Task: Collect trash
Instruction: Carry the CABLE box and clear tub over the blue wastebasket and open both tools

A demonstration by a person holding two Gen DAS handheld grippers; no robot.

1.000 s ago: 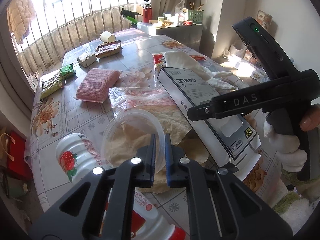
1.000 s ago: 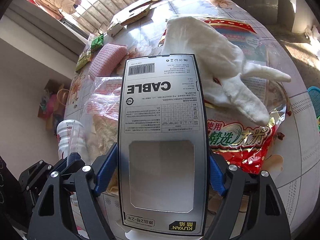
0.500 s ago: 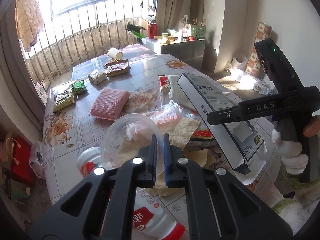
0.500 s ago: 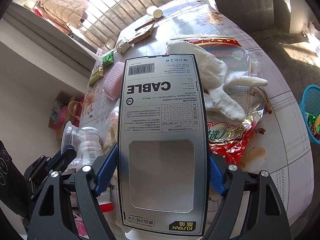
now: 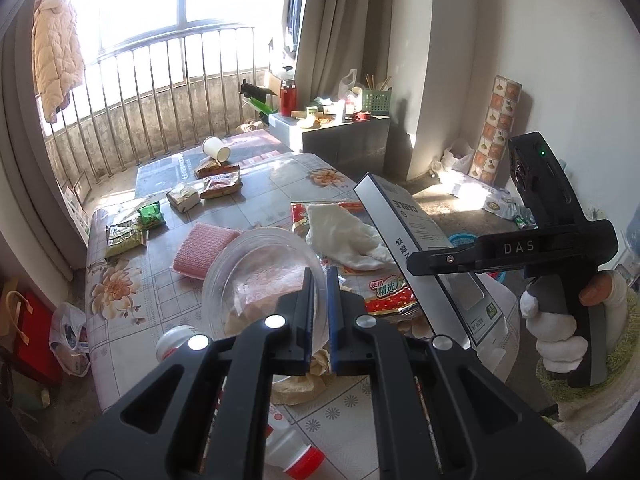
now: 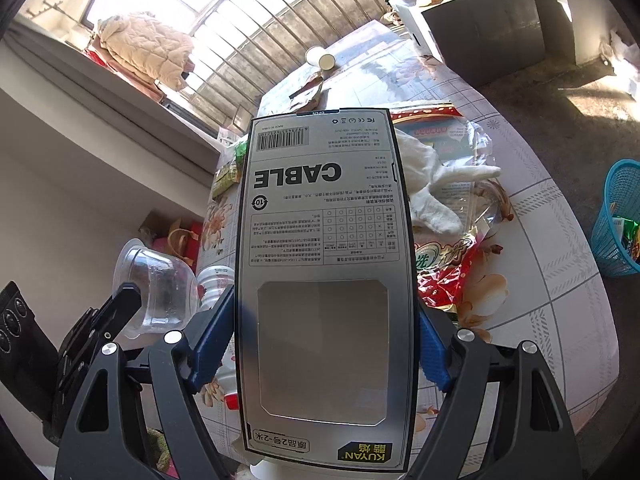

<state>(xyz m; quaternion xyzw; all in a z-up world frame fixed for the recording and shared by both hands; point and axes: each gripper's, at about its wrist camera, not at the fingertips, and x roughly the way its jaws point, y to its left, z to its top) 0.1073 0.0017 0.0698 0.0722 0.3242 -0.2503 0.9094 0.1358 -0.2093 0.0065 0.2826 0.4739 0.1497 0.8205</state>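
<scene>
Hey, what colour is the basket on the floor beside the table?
Blue basket, seen best in the right wrist view.

Both grippers looking the same: chunky matte black plastic frames with triangular cutouts, shiny round silver screws at the pivots, ribbed blue pads (image 6: 210, 346) lining the fingers. Right gripper (image 5: 440, 258) showing "DAS" lettering along its top bar and a tiny green light glowing on the back block. Hand (image 5: 560, 328) wearing a white knit glove.

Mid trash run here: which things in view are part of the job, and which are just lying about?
Job: clear cup in left gripper; cable box in right gripper; blue basket; snack wrappers; paper cup.
Lying about: white glove; jacket; red flask.
</scene>
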